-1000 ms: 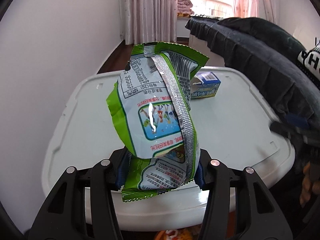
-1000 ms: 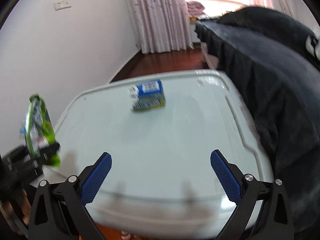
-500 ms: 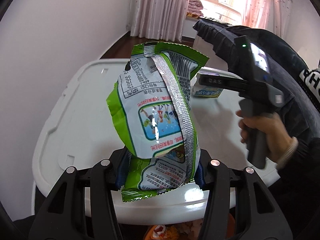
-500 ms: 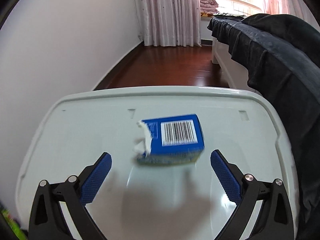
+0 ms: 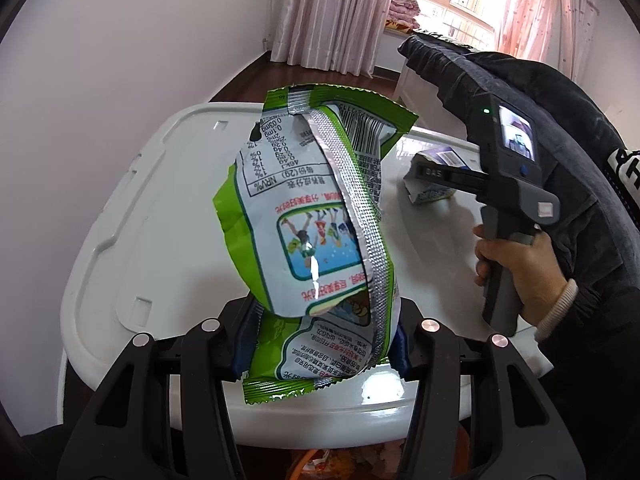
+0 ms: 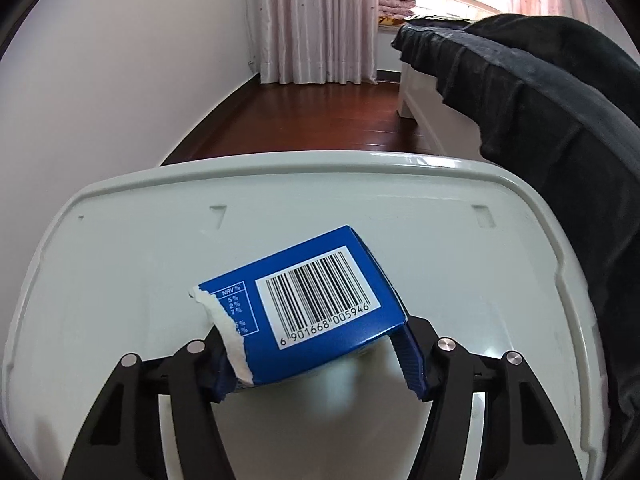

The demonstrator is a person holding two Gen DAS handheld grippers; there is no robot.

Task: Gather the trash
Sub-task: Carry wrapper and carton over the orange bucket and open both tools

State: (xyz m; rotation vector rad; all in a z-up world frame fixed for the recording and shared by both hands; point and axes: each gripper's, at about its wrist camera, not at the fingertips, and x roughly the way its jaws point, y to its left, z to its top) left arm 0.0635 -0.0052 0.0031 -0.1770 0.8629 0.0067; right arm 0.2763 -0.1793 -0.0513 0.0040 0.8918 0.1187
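My left gripper (image 5: 320, 350) is shut on a green and white snack wrapper (image 5: 316, 232) and holds it upright above the near edge of the white table (image 5: 168, 216). My right gripper (image 6: 316, 364) is shut on a torn blue carton (image 6: 304, 308) with a barcode on top, which sits on the white table (image 6: 460, 280). In the left wrist view the carton (image 5: 434, 178) shows at the right, with the right gripper's body (image 5: 508, 184) and the hand that holds it.
A bed under a dark blanket (image 6: 540, 92) runs along the table's right side. A white wall (image 6: 120, 72) stands at the left. Red wooden floor (image 6: 312, 120) lies beyond the table. Colourful trash (image 5: 332, 460) shows below the table's near edge.
My right gripper moved forward over the table to the blue carton and closed on it. My left gripper kept hold of the wrapper and shifted a little to the left.
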